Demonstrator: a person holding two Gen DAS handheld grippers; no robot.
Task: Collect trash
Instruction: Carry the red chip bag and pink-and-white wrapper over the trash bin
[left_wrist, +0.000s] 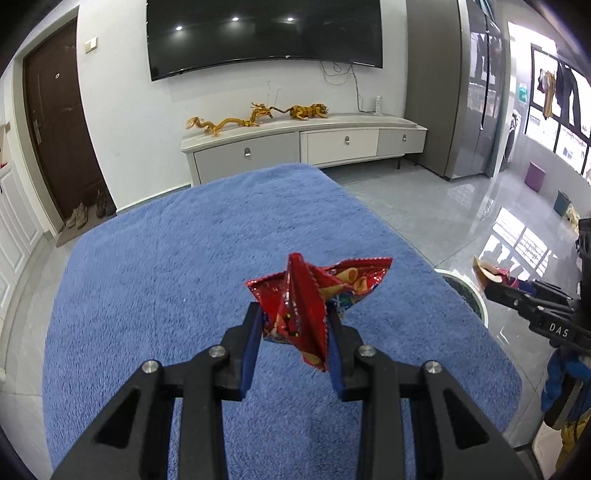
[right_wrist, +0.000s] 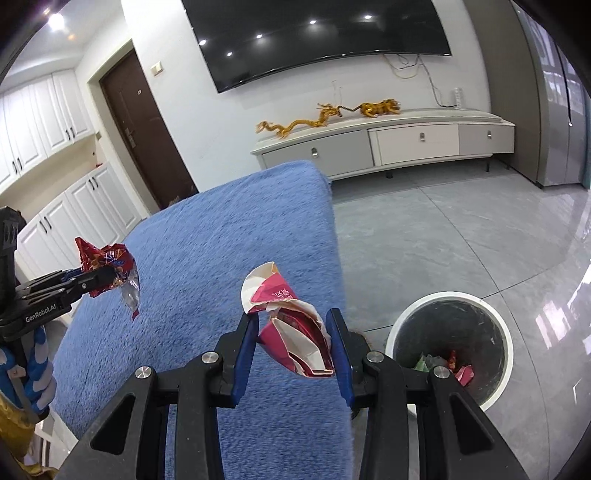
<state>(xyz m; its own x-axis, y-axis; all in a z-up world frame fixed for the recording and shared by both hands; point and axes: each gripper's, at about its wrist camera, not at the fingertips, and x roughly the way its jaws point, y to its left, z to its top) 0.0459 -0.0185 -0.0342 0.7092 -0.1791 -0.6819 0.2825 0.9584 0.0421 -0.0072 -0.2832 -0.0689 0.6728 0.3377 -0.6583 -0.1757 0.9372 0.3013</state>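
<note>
the red snack wrapper (left_wrist: 295, 299) is crumpled and foil-lined, and it sits clamped between the 2 blue-padded fingers of the left gripper (left_wrist: 293, 332), lifted clear of the blue plush cover (left_wrist: 166, 295) below it. the pads press on the lower half of the wrapper; its upper folds fan out above the fingertips. in the right wrist view the same wrapper (right_wrist: 110, 269) hangs from the left gripper (right_wrist: 107, 275) at the left edge, with a silver inner flap pointing down.

the pink-and-white carton (right_wrist: 291, 325) is crushed and torn, and it is clamped between the fingers of the right gripper (right_wrist: 291, 332), also held above the blue cover (right_wrist: 221, 240) near its right edge. in the left wrist view the right gripper (left_wrist: 491, 288) enters from the right with the carton (left_wrist: 487, 273) at its tip.

the white trash bin (right_wrist: 509, 350) stands on the grey tiled floor (right_wrist: 443, 229) just beside the covered surface, to the right of the right gripper. it has a dark liner and holds a few red and green scraps at the bottom.

beyond, a low tv cabinet (left_wrist: 332, 142) carries 2 gold figurines (left_wrist: 229, 123) below a wall-mounted television (left_wrist: 264, 33). a dark brown door (left_wrist: 59, 122) stands at the left.
</note>
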